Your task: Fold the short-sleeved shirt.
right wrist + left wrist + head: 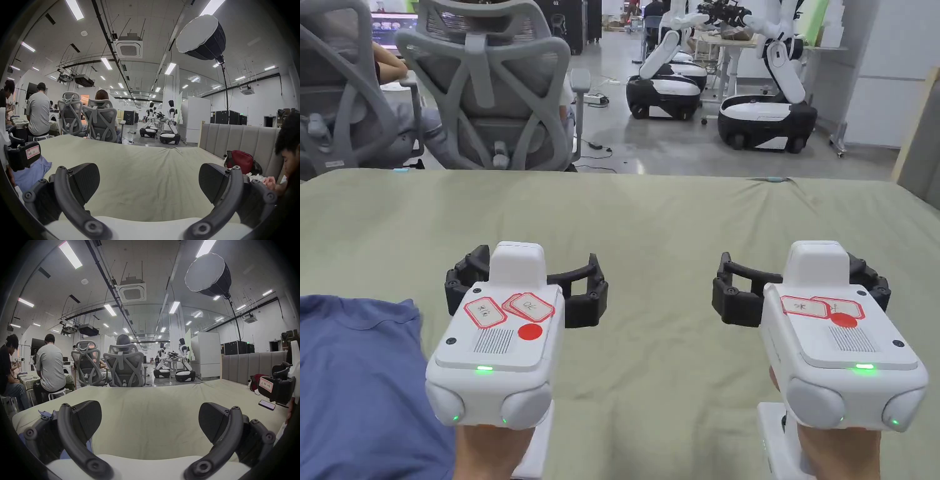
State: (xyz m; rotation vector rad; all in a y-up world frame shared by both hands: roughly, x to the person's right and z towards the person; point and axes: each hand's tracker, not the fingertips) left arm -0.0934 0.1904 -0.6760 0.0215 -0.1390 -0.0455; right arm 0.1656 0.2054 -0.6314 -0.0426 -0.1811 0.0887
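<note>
Both tools released: left tool [526, 284], right tool [800, 284] | labels unreadable | shirt [356, 375] untouched

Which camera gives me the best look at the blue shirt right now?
The head view: the blue shirt lies broad on the bed at lower left. The right gripper view catches a smaller patch by the other tool; the left gripper view gives slivers behind its jaw.

Both grippers are held level above the green sheet [650, 219], jaws spread wide and empty. The blue shirt [356, 375] lies on the sheet just left of the left gripper [526, 284]. The right gripper [800, 287] is well apart from it.
</note>
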